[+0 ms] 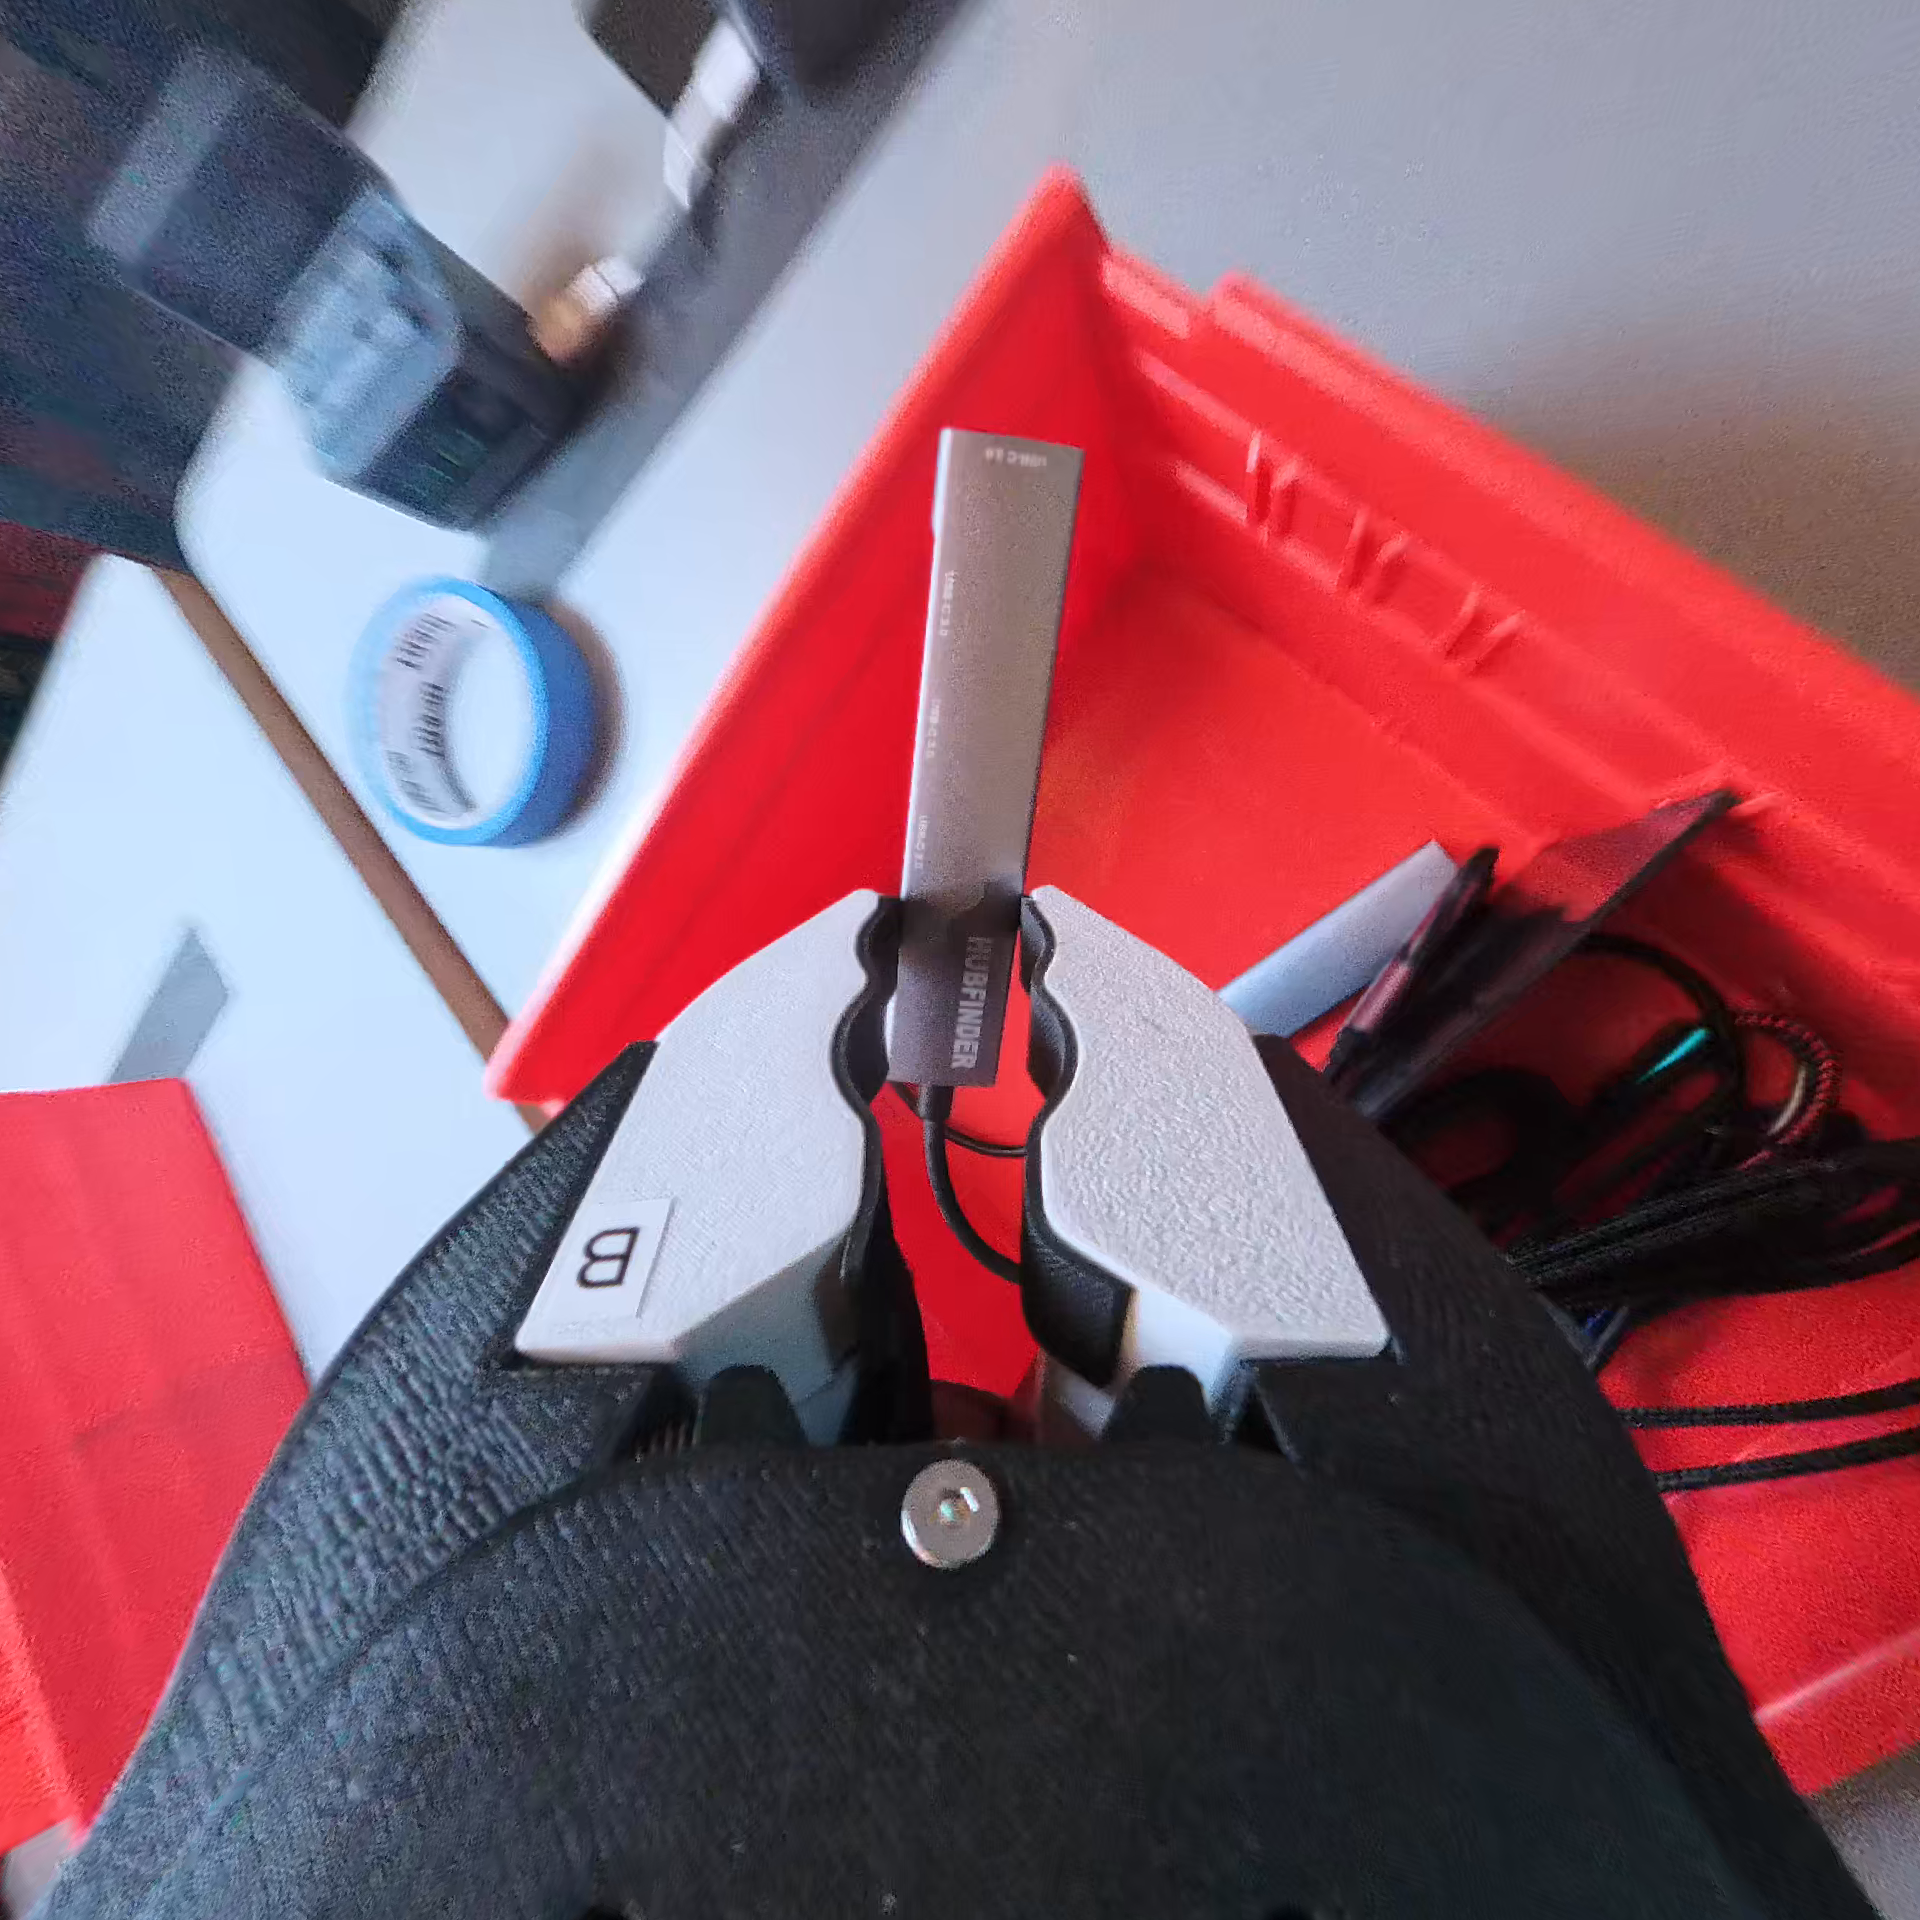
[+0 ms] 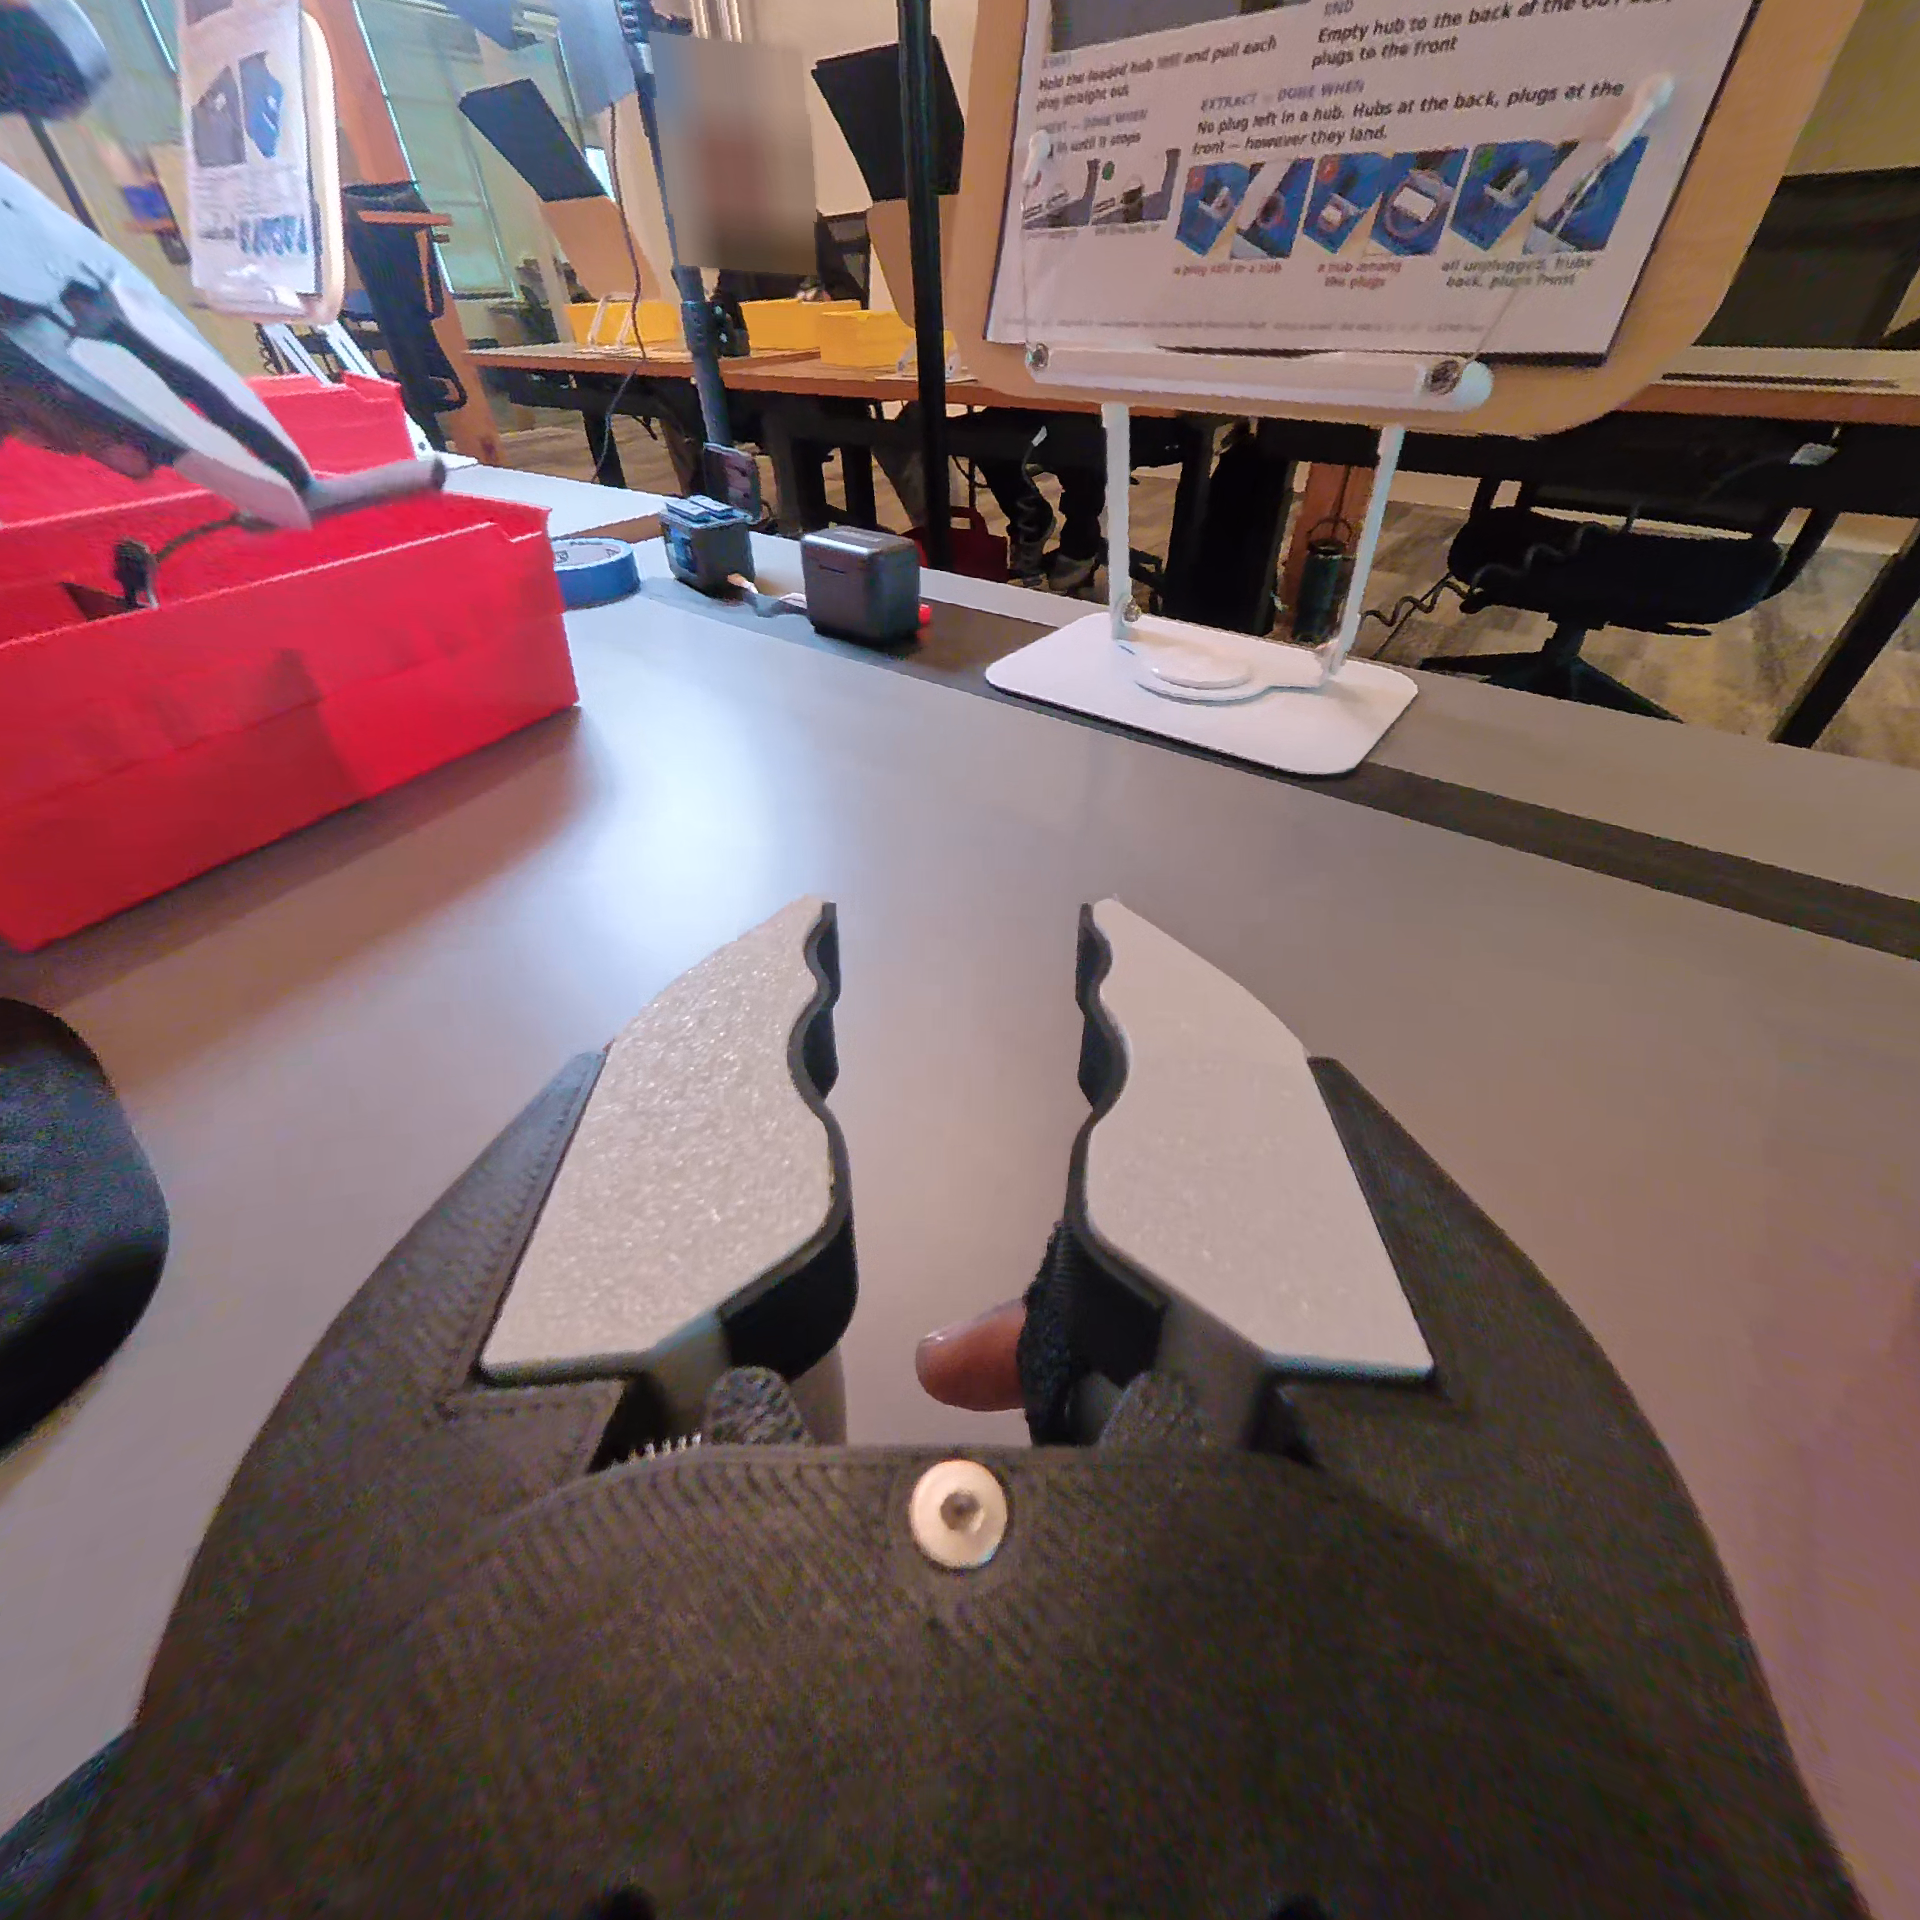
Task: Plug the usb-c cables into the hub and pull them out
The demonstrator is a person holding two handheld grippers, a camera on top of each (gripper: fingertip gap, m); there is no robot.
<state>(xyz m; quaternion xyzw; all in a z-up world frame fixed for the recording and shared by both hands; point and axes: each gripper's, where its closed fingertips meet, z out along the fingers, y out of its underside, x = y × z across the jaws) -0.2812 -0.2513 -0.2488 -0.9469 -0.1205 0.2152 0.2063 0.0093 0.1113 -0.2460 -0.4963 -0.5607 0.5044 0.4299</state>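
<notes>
Hub (image 1: 982, 727) sits pinched by its near end in my left claw (image 1: 958, 914), long axis pointing away over the red bin (image 1: 790, 748), cables (image 1: 1704, 1174) heaped right, while my right claw (image 2: 956, 935) hovers spread above the bare worktop (image 2: 935, 790).

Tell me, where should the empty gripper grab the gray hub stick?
Probably the free far end of the hub, pinched across its narrow width. It's long and flat; the left gripper already clamps the cable end. The right gripper, open over the table, could come from that far end.
</notes>
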